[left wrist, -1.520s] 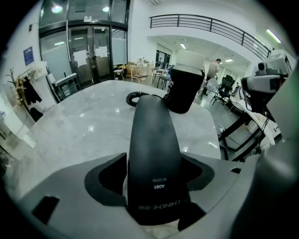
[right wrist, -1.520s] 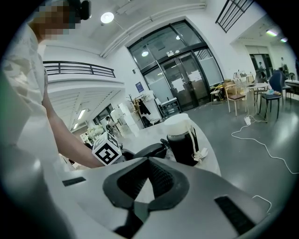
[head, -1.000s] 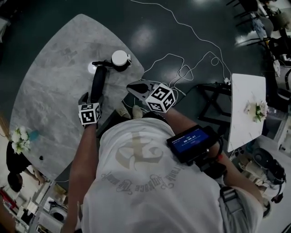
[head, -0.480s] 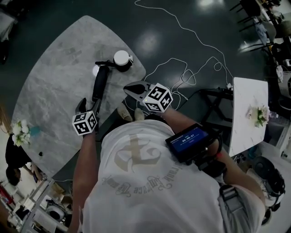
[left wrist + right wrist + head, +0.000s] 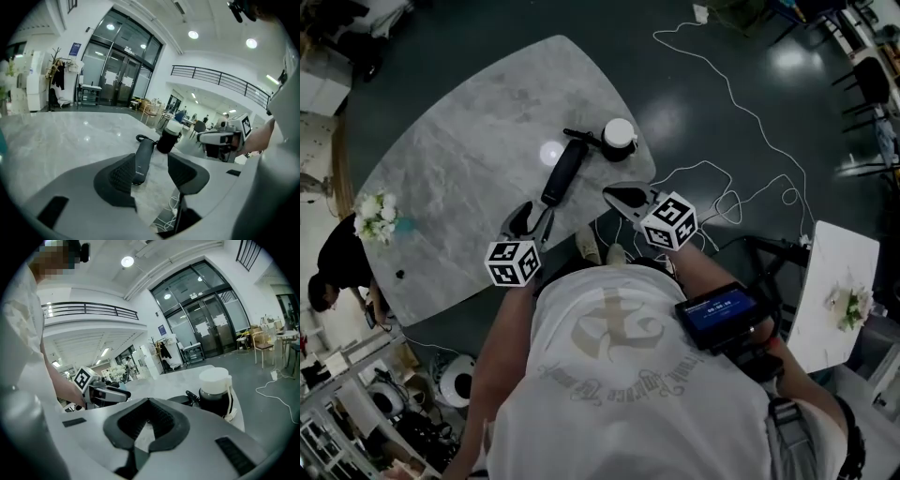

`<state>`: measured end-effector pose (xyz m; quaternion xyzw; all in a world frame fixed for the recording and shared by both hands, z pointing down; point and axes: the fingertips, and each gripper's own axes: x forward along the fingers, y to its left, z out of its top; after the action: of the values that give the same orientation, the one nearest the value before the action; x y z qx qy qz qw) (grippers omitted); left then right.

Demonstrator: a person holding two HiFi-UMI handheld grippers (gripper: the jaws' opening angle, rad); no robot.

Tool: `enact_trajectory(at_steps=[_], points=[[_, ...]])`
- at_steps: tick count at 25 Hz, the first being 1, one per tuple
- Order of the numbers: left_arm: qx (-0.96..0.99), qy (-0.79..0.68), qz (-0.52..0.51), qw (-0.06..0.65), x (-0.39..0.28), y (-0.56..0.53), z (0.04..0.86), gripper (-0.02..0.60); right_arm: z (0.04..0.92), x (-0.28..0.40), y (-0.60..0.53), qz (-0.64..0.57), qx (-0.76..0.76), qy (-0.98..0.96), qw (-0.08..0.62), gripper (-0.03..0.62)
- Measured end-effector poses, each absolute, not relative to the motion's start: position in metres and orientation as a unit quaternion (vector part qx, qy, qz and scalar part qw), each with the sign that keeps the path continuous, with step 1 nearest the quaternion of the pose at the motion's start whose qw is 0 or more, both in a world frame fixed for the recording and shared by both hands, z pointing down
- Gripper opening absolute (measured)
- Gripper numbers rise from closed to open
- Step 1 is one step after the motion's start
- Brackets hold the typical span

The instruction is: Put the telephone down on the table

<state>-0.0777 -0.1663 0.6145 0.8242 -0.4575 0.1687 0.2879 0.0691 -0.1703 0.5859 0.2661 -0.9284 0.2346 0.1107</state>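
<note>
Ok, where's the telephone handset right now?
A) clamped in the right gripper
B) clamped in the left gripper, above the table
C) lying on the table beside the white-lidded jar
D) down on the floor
C: the telephone handset lies flat on the table next to the white-lidded jar. The left gripper, its jaws just closing partway, has no pad pressing on it.

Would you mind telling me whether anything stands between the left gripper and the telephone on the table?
Nothing visible does. The telephone lies on the table just ahead of the left gripper, with only bare tabletop between them. The lidded cup stands past its far end. The gripper's jaws, apart and empty, have just been closing.
</note>
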Motion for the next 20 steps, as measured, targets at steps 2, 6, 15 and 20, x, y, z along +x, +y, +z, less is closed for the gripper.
enact_trajectory(at_steps=[2, 6, 15, 20], points=[[0.828, -0.449, 0.139, 0.305, -0.078, -0.160, 0.607, 0.206, 0.582, 0.066, -0.171, 0.227, 0.261, -0.932, 0.110, 0.015], [0.830, -0.448, 0.110, 0.313, -0.081, -0.147, 0.598, 0.105, 0.576, 0.060, -0.168, 0.215, 0.246, -0.939, 0.107, 0.015], [0.826, -0.463, 0.105, 0.304, -0.089, -0.116, 0.592, 0.012, 0.565, 0.055, -0.150, 0.201, 0.229, -0.947, 0.099, 0.015], [0.820, -0.468, 0.110, 0.312, -0.089, -0.100, 0.596, 0.012, 0.564, 0.064, -0.138, 0.199, 0.231, -0.947, 0.100, 0.015]])
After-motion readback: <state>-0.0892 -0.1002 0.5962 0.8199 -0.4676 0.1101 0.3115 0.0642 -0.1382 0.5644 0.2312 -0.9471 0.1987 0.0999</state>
